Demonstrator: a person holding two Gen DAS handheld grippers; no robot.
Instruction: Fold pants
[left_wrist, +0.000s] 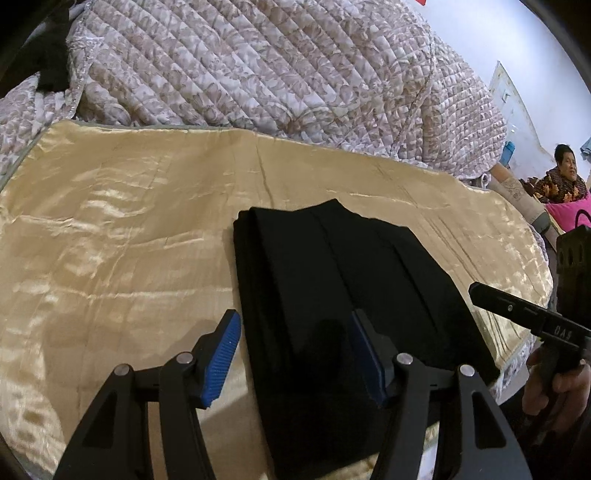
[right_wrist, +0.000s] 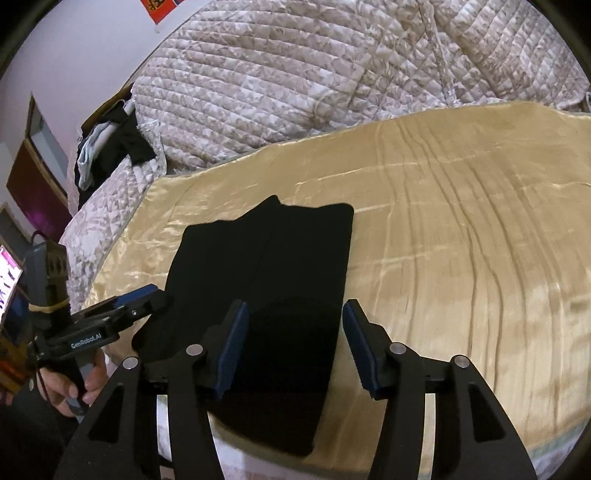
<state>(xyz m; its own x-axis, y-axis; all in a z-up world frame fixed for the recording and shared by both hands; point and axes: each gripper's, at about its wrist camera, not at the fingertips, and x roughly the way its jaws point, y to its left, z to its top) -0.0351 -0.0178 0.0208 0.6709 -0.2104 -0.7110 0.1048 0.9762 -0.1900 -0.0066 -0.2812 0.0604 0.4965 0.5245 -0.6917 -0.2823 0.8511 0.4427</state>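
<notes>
Black pants (left_wrist: 343, 295), folded into a narrow stack, lying flat on a gold satin bedspread (left_wrist: 110, 221) before a heaped floral quilt (left_wrist: 258, 62). Left gripper (left_wrist: 295, 354) and right gripper (right_wrist: 291, 347) poised above, blue-padded fingers apart, holding nothing. "GenRobot.AI" printed on the left gripper's side; "DAS" legible on the right's

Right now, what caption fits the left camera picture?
Open left gripper hovers over black pants lying folded on a shiny gold cover.
</notes>
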